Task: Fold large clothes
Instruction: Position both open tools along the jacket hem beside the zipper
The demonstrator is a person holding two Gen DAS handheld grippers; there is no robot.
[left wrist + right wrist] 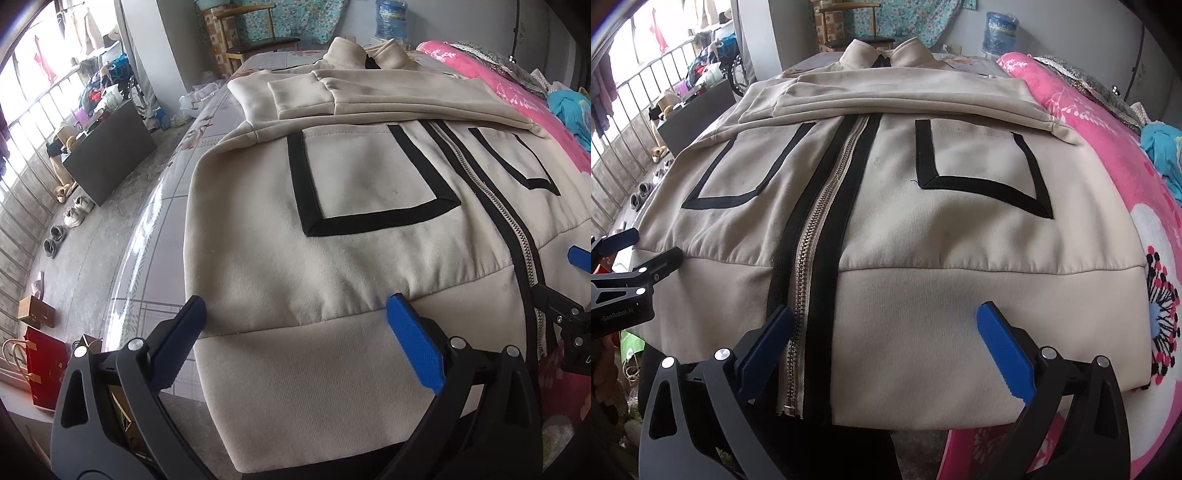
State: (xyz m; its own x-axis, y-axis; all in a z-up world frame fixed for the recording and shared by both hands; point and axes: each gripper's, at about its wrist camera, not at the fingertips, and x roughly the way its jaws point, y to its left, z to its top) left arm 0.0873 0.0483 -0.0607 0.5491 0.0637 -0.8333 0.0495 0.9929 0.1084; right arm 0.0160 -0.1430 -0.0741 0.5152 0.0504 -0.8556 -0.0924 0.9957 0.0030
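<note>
A bed [173,173] with a pale floral cover carries everything, and a pink floral blanket [1108,155] runs along its right side. The cream zip-up jacket [369,229] lies front-up across the bed, its hem band at the near edge, where it hangs slightly over, and its stand-up collar [882,51] toward the far edge. Both sleeves [369,96] are folded across the chest, one lying on the other, so they form a flat band over the upper body. Two pockets outlined in black trim sit on either side of the closed metal zipper [827,206], which runs straight from the collar down to the hem between two black strips. The left gripper [295,314] is at the near left corner of the jacket, its blue-padded fingers [413,339] spread wide; the left finger is at the garment's side edge and the right one over the hem band, and nothing is pinched between them. The right gripper [886,325] is over the hem on the right half of the jacket, fingers equally wide apart, the left finger just beside the zipper's lower end and the right one over plain cream fabric; whether the pads touch the cloth cannot be told.
</note>
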